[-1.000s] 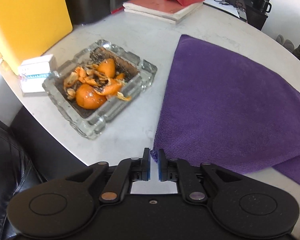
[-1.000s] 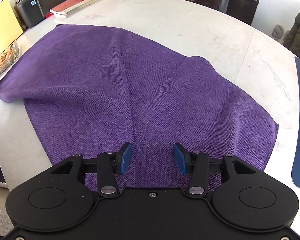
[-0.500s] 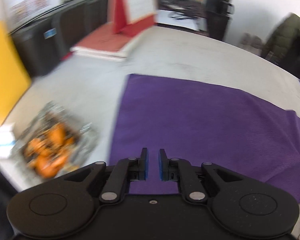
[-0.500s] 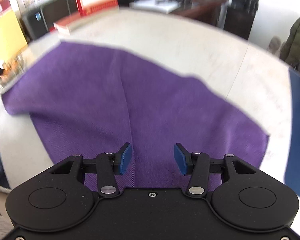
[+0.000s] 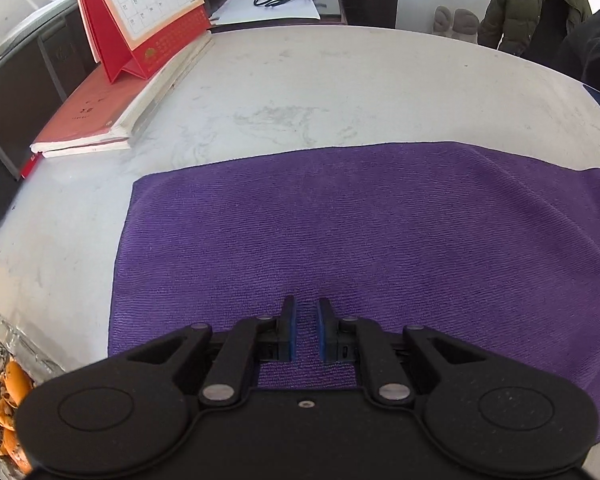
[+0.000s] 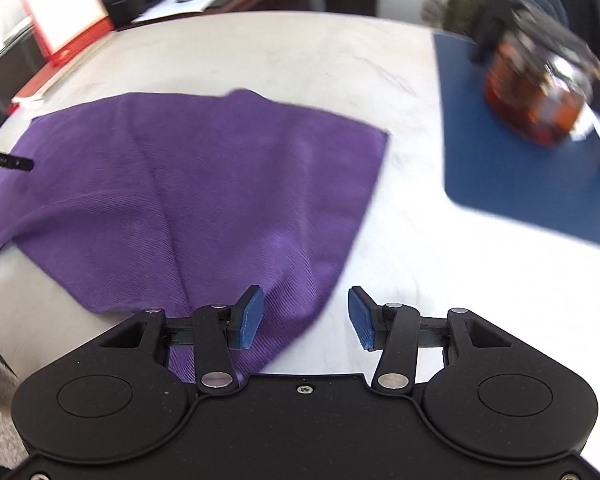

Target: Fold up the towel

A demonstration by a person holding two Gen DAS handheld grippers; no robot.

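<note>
A purple towel (image 5: 360,232) lies spread on the white round table (image 5: 300,80). In the left wrist view my left gripper (image 5: 305,330) hovers over the towel's near edge, its blue pads almost together with a narrow gap and nothing between them. In the right wrist view the towel (image 6: 204,184) lies folded over with a crease down its middle. My right gripper (image 6: 306,316) is open and empty above the towel's near right corner, the left pad over cloth, the right pad over bare table.
A red desk calendar (image 5: 140,12) stands on a stack of books (image 5: 112,108) at the back left. A glass ashtray with orange peel (image 5: 4,396) sits at the near left. A blue mat (image 6: 520,152) with an amber glass jar (image 6: 540,92) lies to the right.
My left gripper has swung right, from the towel's left corner beside the ashtray to over the towel's near edge. My right gripper has swung right toward the towel's right corner, still open.
</note>
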